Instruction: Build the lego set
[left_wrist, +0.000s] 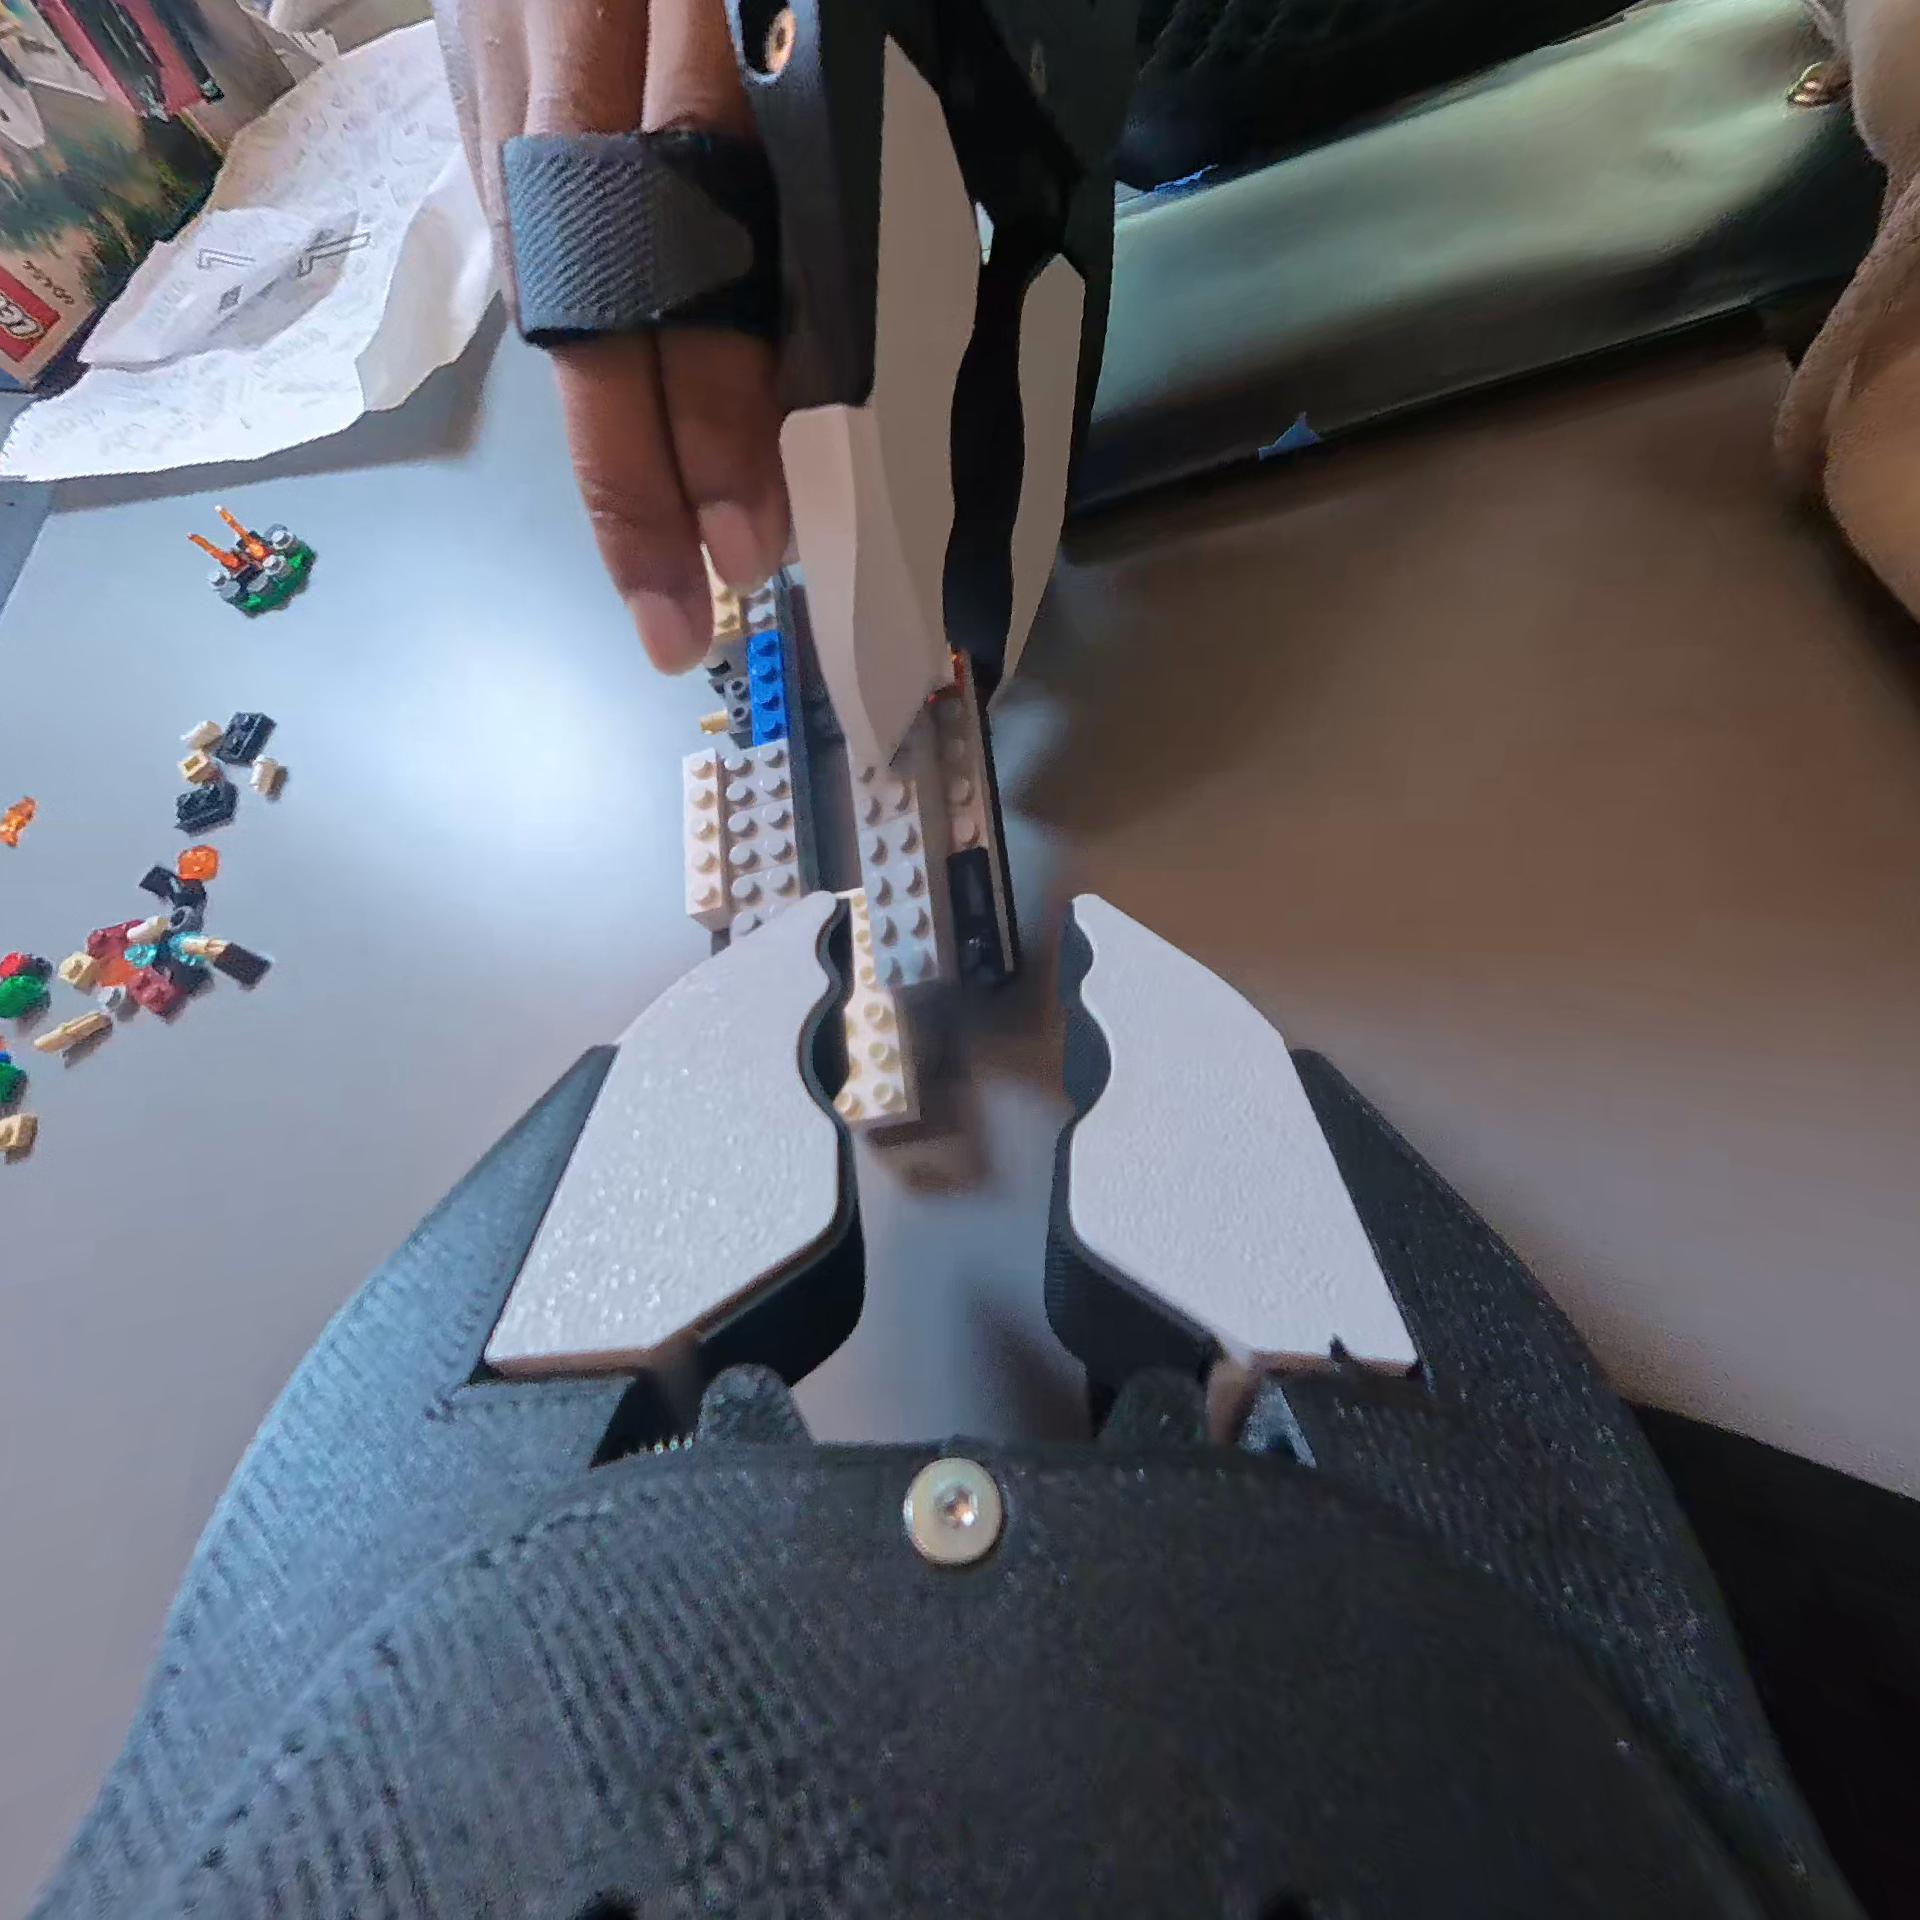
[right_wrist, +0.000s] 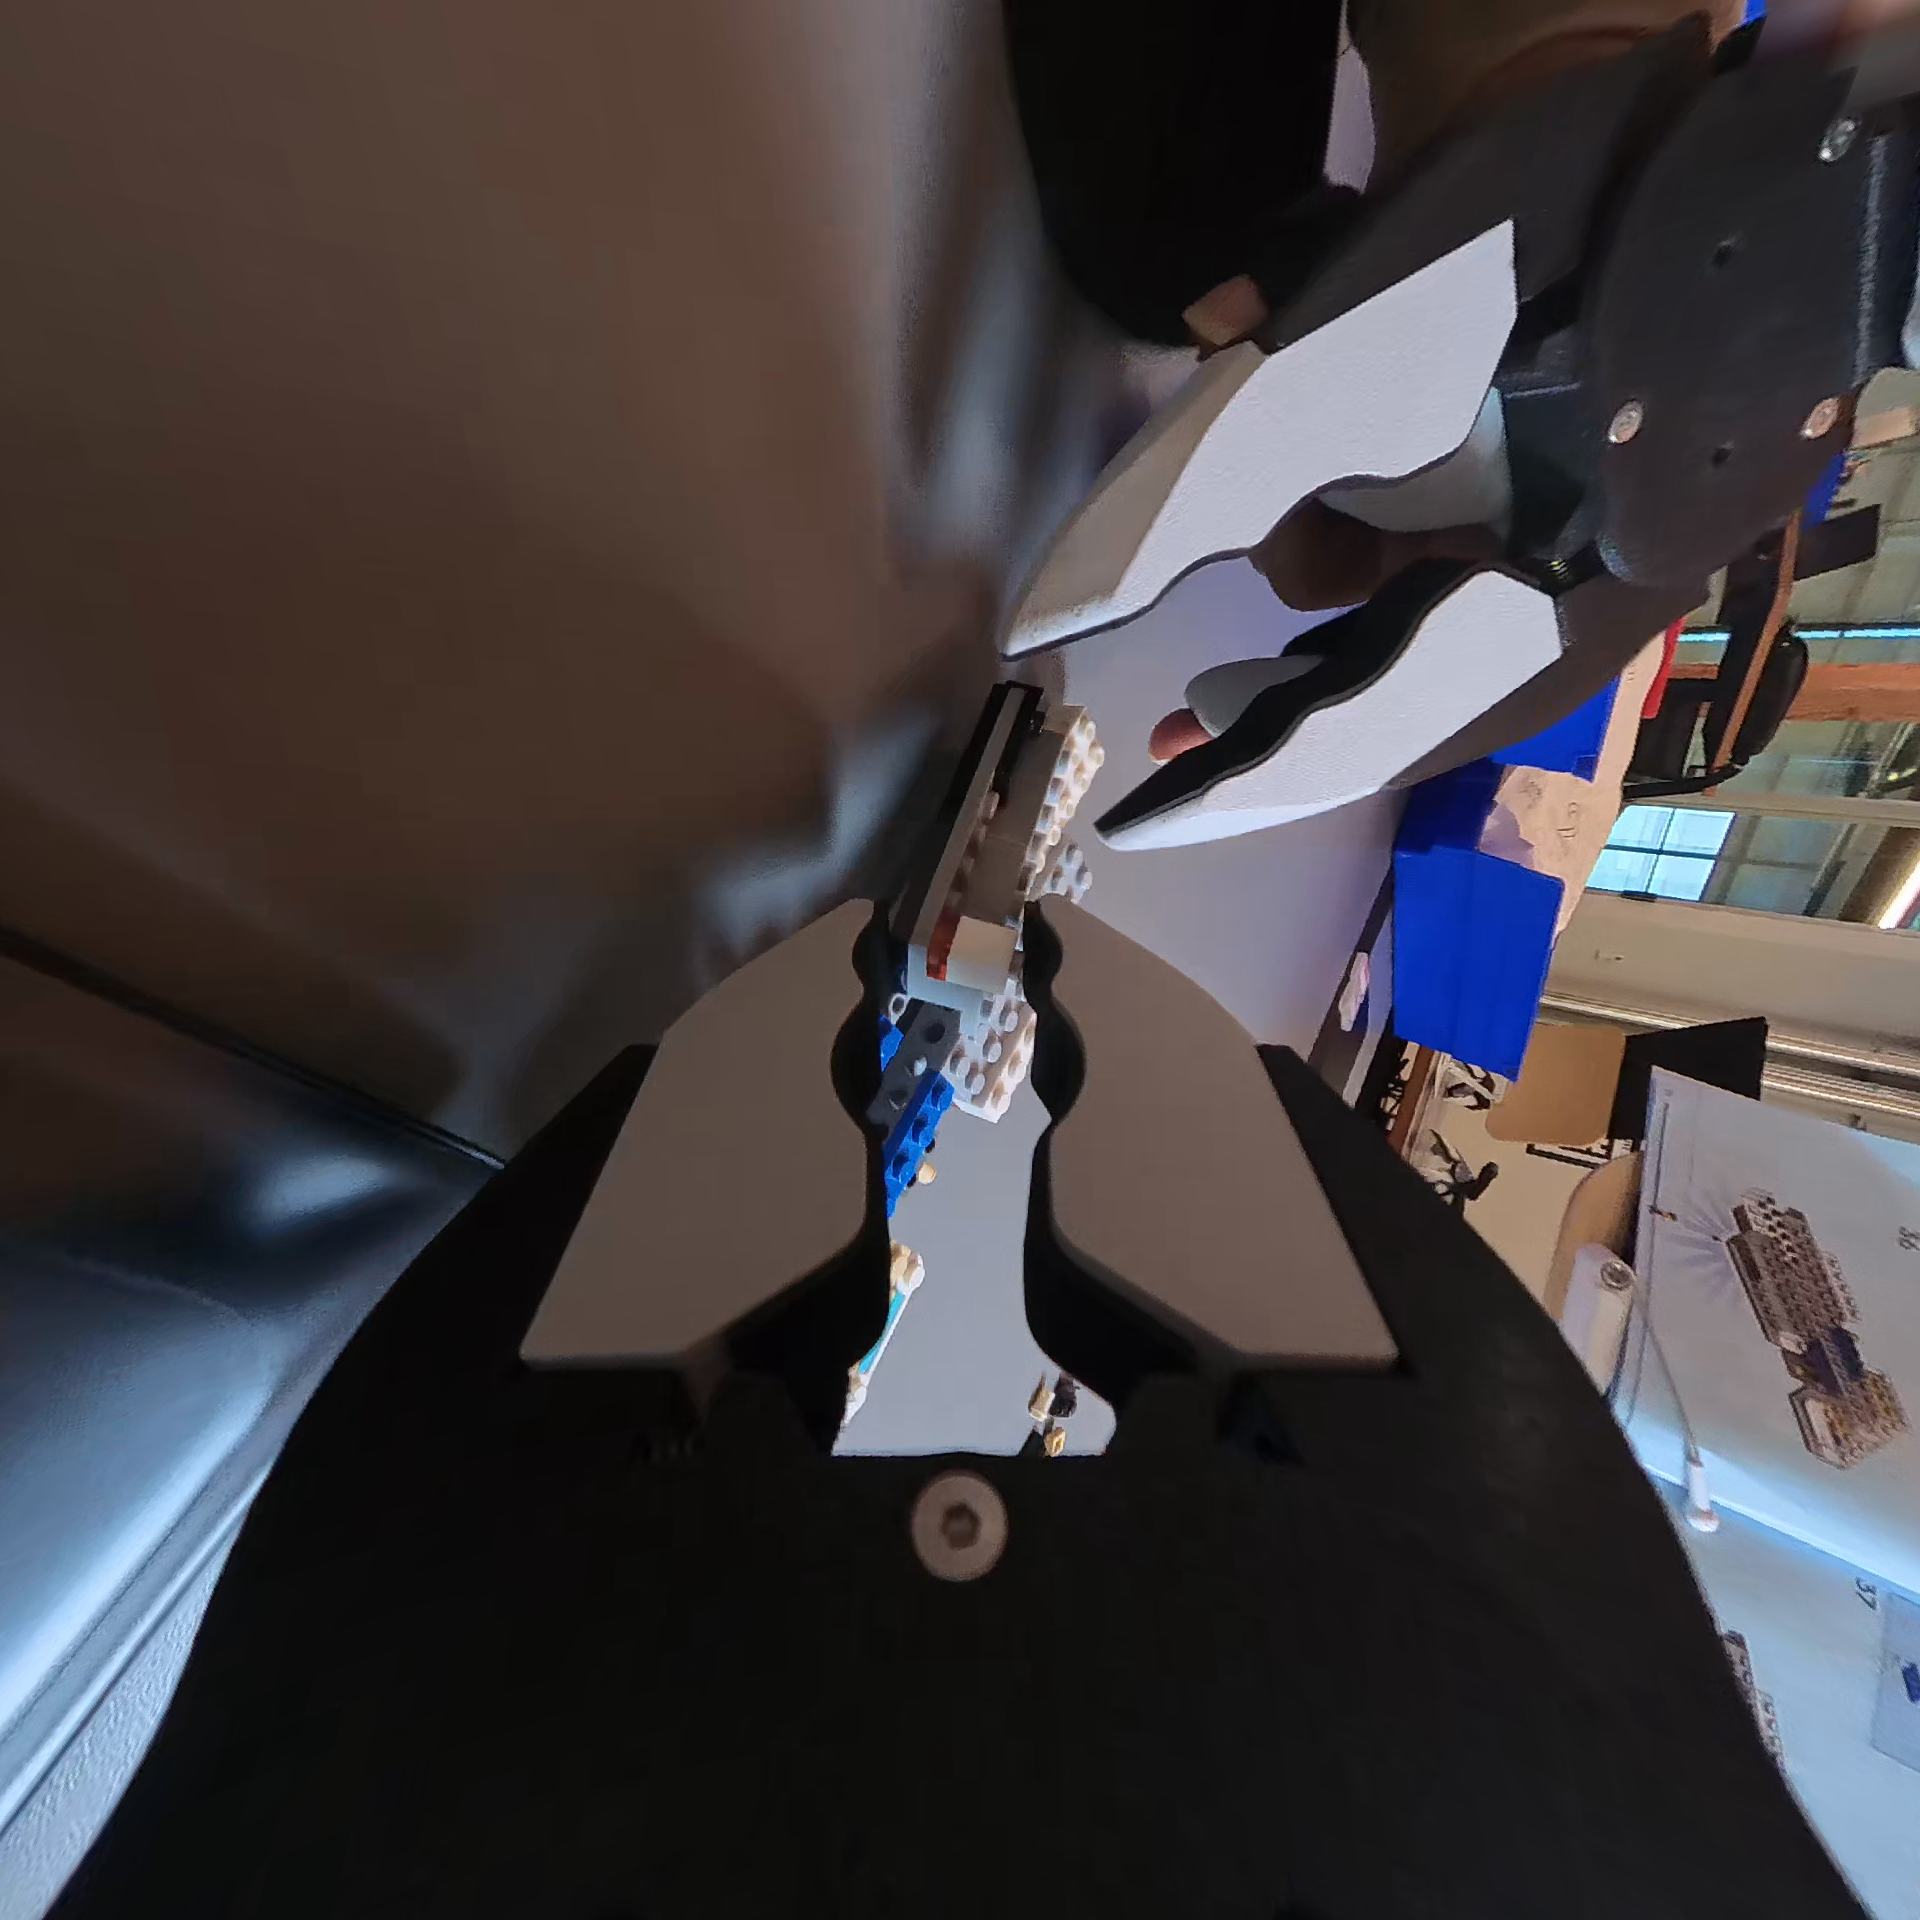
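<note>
The partly built lego model (left_wrist: 831, 831), a slab of grey, tan and blue bricks on a dark baseplate, is held up on edge above the grey table (left_wrist: 416, 675), not lying flat on it.

Right gripper (right_wrist: 951, 920): jaws closed most of the way onto the far end of the model, pinching across its thickness. In the left wrist view the same gripper (left_wrist: 925, 717) comes down from above, with the person's fingers (left_wrist: 675, 520) resting beside it against the bricks.

Left gripper (left_wrist: 951, 914): jaws parted wide, holding nothing. Its left finger lies just beside the tan strip at the near end of the model; contact there cannot be confirmed. The right finger stands clear.

Loose small pieces (left_wrist: 156, 935) are scattered on the table to the left, with a small green and orange sub-build (left_wrist: 260, 566) further back. Paper bag (left_wrist: 291, 260) behind them. The instruction booklet (right_wrist: 1787, 1340) lies open in the right wrist view.

Handling judgement: the model is light and rigid in its plane, but held together only by stud friction. Overhanging tan and grey plates are likely to pop off under a twist or a pinch at their tips. Best hold is probably across the baseplate edge and the thick brick stack, squeezing flat faces. Smooth plastic against smooth pads may slip.
</note>
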